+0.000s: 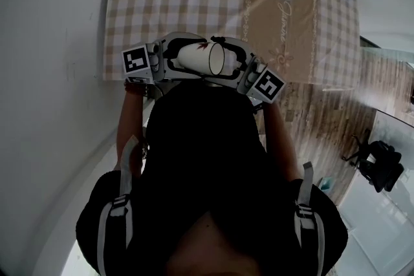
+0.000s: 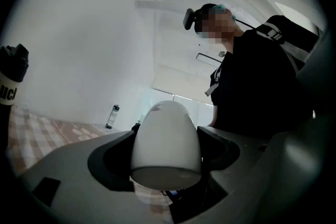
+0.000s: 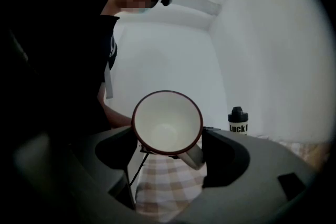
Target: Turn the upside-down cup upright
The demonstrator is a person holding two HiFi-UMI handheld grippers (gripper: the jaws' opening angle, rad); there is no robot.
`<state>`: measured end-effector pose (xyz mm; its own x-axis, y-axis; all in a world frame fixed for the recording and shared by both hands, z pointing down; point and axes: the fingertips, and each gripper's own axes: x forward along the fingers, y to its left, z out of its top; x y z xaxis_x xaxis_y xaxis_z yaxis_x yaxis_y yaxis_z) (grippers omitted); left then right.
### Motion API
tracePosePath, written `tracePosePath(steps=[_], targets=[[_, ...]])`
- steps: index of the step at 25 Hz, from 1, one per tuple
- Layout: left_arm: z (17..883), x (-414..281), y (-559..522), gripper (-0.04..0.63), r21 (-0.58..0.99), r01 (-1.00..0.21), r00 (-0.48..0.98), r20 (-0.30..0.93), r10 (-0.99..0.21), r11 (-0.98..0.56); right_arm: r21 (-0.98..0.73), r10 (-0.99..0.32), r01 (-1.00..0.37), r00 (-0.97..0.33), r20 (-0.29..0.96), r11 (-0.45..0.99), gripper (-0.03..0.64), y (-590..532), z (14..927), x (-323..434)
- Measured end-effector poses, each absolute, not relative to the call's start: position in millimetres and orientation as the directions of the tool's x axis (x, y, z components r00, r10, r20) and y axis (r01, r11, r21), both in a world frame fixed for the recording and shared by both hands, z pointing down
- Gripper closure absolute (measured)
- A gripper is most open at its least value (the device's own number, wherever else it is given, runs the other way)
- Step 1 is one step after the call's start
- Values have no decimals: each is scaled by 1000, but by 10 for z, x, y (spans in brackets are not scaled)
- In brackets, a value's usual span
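Cup (image 1: 202, 57) lies on its side in the air over the table's (image 1: 136, 22) near edge, long axis left-right, mouth to the right. Your left gripper (image 2: 166, 139) clamps the base end. Your right gripper (image 3: 169, 136) stands wide round the rim, not clearly pressing. Handle hard to make out.

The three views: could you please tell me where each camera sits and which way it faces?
Head view: on the person's head, looking steeply down at the checked tablecloth; the dark torso, both arms, the left gripper and the right gripper show.
Left gripper view: rides the left gripper, looking along its own jaws at the base of the cup, with the person to the right.
Right gripper view: rides the right gripper, looking the opposite way into the cup's mouth; its own jaws show.
Shared: both gripper views show the cup, the person and the black bottle.
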<state>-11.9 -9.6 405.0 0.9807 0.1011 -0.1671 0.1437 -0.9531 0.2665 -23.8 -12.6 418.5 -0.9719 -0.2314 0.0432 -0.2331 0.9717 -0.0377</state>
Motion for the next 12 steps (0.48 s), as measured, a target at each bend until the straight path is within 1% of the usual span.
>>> tracePosePath(steps=[2, 5, 10, 12], targets=[[4108, -74, -95, 222, 275, 160, 981, -147, 123, -948, -40, -240, -243, -969, 62, 969, 232, -129, 4213, -201], [4151, -14, -118, 222, 288, 185, 976, -163, 142, -940, -35, -262, -264, -964, 57, 964, 235, -155, 4226, -145], [4121, 6, -157, 219, 329, 221, 950, -287, 126, -918, -41, -281, -281, -960, 16, 959, 236, -165, 4158, -88], [4110, 10, -139, 218, 341, 235, 941, -315, 125, -910, -44, -273, -273, -962, 8, 961, 238, -140, 4128, -76]])
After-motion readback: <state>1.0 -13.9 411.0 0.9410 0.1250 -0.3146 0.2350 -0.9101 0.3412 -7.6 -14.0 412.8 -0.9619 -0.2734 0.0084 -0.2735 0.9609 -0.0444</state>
